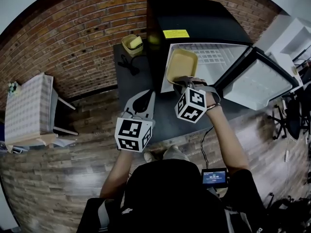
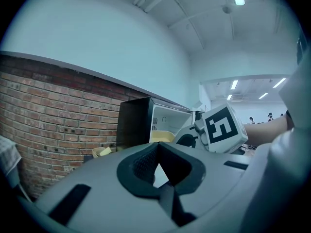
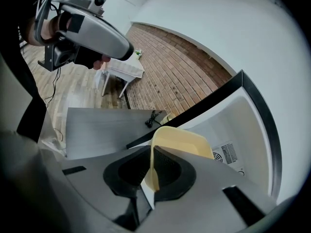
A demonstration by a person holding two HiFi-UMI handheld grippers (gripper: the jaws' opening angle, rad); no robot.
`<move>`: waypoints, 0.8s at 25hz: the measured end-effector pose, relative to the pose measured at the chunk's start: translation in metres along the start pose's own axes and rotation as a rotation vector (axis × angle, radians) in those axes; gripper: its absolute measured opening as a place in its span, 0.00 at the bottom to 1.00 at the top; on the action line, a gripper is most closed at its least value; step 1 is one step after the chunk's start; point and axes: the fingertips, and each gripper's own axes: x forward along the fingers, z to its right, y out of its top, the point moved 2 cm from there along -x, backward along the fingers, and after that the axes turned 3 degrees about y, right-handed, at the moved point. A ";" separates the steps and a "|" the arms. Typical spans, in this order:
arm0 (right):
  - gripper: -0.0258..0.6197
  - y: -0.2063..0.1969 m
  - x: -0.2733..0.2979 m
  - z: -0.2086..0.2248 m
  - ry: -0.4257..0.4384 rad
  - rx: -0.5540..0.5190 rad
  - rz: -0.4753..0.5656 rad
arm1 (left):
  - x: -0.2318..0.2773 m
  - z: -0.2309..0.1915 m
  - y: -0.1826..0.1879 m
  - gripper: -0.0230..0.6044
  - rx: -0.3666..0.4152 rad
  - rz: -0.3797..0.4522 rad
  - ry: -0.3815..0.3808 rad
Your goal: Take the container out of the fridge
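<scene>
A shallow yellow container [image 1: 181, 64] stands tilted on edge in front of the open black fridge [image 1: 194, 13]. My right gripper [image 1: 185, 82] is shut on its near rim. In the right gripper view the thin yellow wall [image 3: 182, 142] sits pinched between the dark pads of that gripper [image 3: 151, 170], with the fridge's white inside [image 3: 233, 125] behind it. My left gripper [image 1: 145, 96] hangs lower left over the dark table, its jaws together with nothing in them. From the left gripper [image 2: 158, 168] I see the fridge [image 2: 133, 123], the container [image 2: 160, 136] and the right gripper's marker cube [image 2: 222, 128].
The fridge door [image 1: 257, 81] swings open to the right. At the back of the dark table [image 1: 160, 125] sit stacked yellow containers [image 1: 132, 43] and a black cable [image 1: 127, 62]. A small table with a checked cloth [image 1: 29, 108] stands at the left by the brick wall.
</scene>
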 end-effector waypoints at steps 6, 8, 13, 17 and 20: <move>0.12 0.003 -0.010 -0.003 -0.005 -0.005 0.012 | -0.004 0.005 0.005 0.06 0.027 0.006 -0.002; 0.12 0.002 -0.014 -0.003 -0.003 -0.004 0.020 | -0.003 0.008 0.007 0.06 0.030 0.009 -0.001; 0.12 -0.003 -0.022 -0.007 -0.001 -0.010 0.033 | -0.002 0.020 0.011 0.06 0.046 0.010 0.003; 0.12 -0.008 -0.032 -0.010 0.000 -0.016 0.046 | -0.004 0.030 0.012 0.06 0.042 0.008 0.019; 0.12 -0.015 -0.041 -0.014 0.004 -0.021 0.055 | -0.006 0.042 0.010 0.06 0.034 0.003 0.031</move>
